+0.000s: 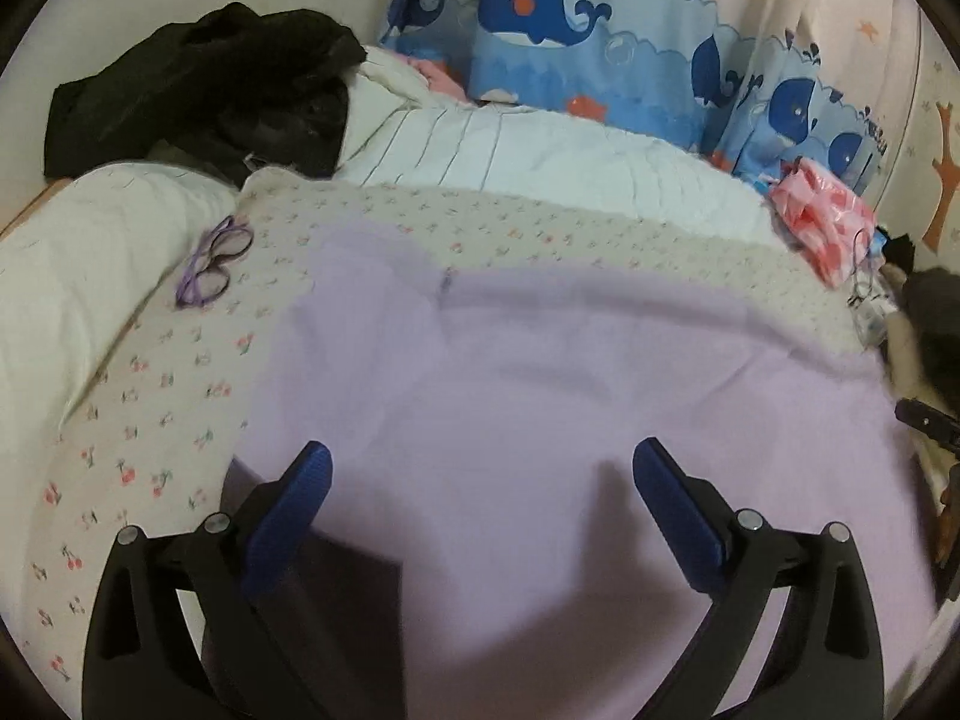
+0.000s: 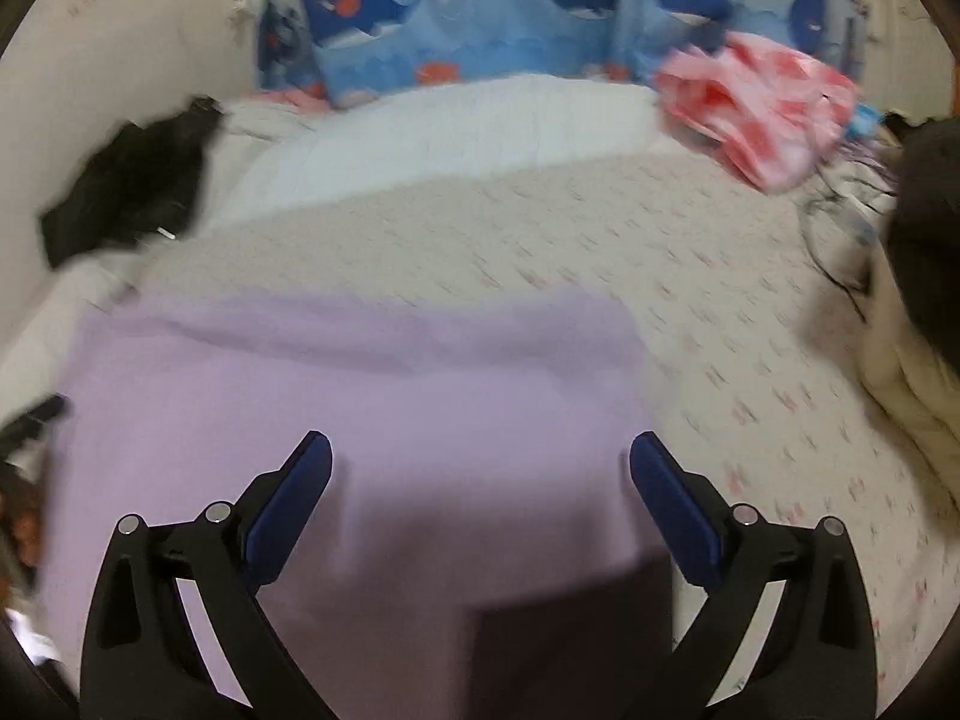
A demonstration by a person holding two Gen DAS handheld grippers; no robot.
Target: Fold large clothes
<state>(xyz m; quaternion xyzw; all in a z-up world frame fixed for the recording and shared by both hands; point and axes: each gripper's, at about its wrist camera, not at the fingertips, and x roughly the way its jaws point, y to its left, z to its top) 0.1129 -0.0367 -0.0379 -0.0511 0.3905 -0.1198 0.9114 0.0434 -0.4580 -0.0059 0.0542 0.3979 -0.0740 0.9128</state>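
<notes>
1. Tool state: my left tool [image 1: 480, 462] has both fingers wide apart, nothing between the pads, only cloth below them. My right tool [image 2: 480, 456], same: fingers apart, empty.

2. Task item: lilac garment [image 1: 540, 372] lies spread on the bed [image 1: 150, 420], on the floral sheet. In left wrist view it fills the frame centre to 3 o'clock; in right wrist view it runs from centre to 9 o'clock, w/ its right edge ending approx at 1 o'clock of the tool.

3. Progress (judgement): garment looks laid out mostly flat, a few soft ridges. At 11 o'clock in left view one layer seems to lie over another, poss. a sleeve turned in, can't confirm. No compact folded stack visible, so I rate the job early: main folds remain.

4. View differences:
- Left view only: purple glasses [image 1: 213, 267] on the sheet at 10 o'clock, near the garment's edge; the right tool's tip at the 3 o'clock rim.
- Right view only: garment's right edge and bare sheet beyond it to 3 o'clock. This view is blurred.
- Both: black clothing [image 1: 198, 90] far left, pink bag [image 2: 768, 114] far right, whale-print curtain [image 1: 570, 18] behind
</notes>
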